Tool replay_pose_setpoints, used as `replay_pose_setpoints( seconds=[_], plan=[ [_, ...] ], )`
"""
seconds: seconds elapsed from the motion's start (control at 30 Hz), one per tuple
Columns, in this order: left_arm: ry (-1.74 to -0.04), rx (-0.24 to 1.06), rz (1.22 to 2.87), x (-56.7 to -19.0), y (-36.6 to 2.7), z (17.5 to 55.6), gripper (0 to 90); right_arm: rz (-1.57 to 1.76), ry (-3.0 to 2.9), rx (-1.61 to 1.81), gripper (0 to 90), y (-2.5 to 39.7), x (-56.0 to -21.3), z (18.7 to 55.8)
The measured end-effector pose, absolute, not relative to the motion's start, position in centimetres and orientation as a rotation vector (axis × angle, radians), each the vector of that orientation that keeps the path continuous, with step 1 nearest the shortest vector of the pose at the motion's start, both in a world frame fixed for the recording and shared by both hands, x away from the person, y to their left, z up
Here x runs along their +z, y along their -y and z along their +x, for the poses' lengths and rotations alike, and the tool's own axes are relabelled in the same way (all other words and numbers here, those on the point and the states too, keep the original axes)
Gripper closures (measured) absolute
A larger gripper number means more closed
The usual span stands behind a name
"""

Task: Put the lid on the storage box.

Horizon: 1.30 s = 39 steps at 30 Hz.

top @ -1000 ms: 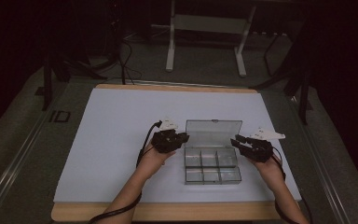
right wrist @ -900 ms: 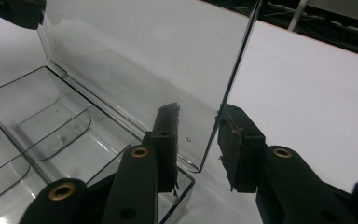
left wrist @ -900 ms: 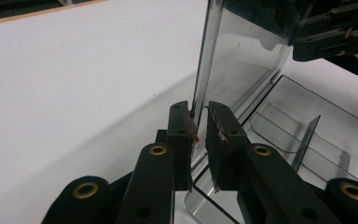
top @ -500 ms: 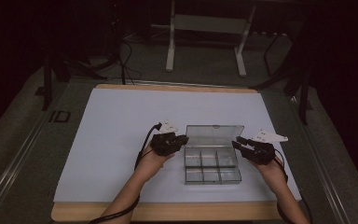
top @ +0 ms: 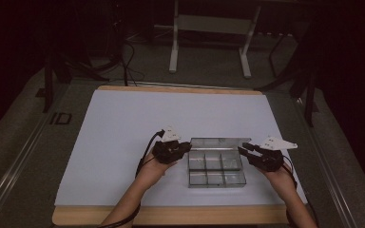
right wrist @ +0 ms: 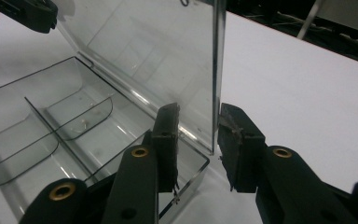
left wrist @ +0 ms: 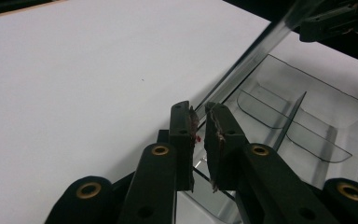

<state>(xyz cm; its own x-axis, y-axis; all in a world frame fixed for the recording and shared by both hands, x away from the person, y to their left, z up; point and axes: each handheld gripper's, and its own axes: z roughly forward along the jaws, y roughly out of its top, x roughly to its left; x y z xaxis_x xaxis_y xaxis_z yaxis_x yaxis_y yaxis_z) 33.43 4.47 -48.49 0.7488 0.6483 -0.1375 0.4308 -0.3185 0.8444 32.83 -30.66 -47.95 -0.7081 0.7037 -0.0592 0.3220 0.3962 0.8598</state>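
Note:
A clear plastic compartment box (top: 216, 171) sits on the white sheet near the front edge, its several compartments empty. Its hinged lid (top: 218, 142) is raised at the far side. My left gripper (top: 187, 146) is at the lid's left end. In the left gripper view its jaws (left wrist: 199, 112) are pinched on the lid's edge (left wrist: 251, 51). My right gripper (top: 241, 149) is at the lid's right end. In the right gripper view it (right wrist: 198, 114) stands open, with the lid's side edge (right wrist: 216, 70) between the jaws, close to the right one.
The white sheet (top: 123, 128) covers a wooden table with wide bare room left of and behind the box. Dark floor, cables and a metal stand (top: 209, 28) lie beyond the table's far edge. Both forearms come in from the bottom.
In the high view the lid looks shorter than a second ago, so it has tipped toward the person. Both grippers have dropped slightly with it.

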Motion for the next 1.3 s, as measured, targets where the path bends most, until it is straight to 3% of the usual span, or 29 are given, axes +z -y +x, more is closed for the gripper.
replay_pose_setpoints(
  seconds=[1.3],
  plan=[
    [-0.779,0.289,2.062,-50.2,-4.4,31.5,82.1,0.803,-2.329,1.245,72.9,32.1,-49.9,31.2]
  ],
)
